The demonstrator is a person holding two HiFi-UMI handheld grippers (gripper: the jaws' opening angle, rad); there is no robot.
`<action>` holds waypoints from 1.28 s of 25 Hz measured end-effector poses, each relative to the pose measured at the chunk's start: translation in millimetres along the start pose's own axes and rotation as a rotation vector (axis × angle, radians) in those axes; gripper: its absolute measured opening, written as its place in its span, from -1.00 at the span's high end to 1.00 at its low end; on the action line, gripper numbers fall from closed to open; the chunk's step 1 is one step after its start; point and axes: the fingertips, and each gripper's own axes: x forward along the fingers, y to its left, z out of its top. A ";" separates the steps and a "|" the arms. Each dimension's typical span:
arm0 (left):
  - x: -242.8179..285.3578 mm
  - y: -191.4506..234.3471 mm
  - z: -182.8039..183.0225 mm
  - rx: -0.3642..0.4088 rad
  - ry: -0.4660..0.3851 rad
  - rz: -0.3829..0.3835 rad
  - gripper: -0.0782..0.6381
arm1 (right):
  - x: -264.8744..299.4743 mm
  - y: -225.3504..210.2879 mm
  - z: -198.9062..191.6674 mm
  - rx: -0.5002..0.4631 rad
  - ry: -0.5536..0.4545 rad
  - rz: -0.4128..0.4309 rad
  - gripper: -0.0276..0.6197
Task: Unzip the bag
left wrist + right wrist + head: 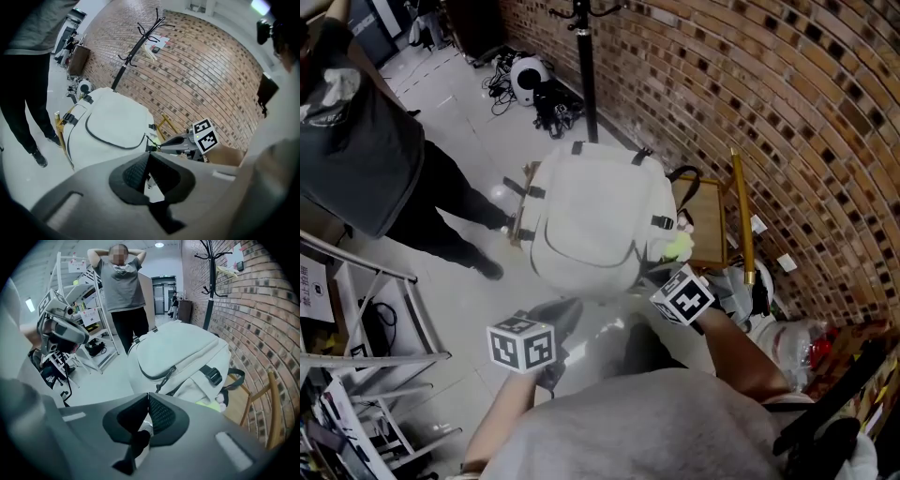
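R gripper [148,395] is clenched, tips pressed together right in front of the bag [591,220]. The zip pull [168,375] on the bag's curved front zip hangs toward those tips. Its cord ends just beside them; can't tell if it's actually pinched. Seen from the L gripper view, the R gripper's nose sits against the bag's right edge, by the zip end.

L gripper [149,157] is also clenched w/ nothing between the pads. It's held back from the bag, over the floor [487,122], lower and to the left of the R one in the head view.

Bag is pale grey-white w/ black straps and buckles. It stands upright on a wooden chair [705,220] next to the brick wall [769,112]. Front zip looks closed along its whole curve. A yellow-green bit [678,246] pokes out at the bag's right side, near the R gripper.

A black coat stand [584,56] rises just behind the bag. A person [356,141] in a grey top and dark trousers stands on the floor to the left, well apart from the bag. A white metal rack [384,281] is at the left edge.
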 end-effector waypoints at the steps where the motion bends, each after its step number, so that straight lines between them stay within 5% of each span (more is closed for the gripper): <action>1: -3.2 0.3 -2.7 0.000 0.001 0.002 0.78 | 1.4 3.2 -0.2 0.002 -0.001 -0.002 0.90; 32: -76.9 31.3 -61.3 -0.080 -0.049 0.037 0.78 | 38.9 86.7 -0.3 -0.064 0.058 -0.023 0.90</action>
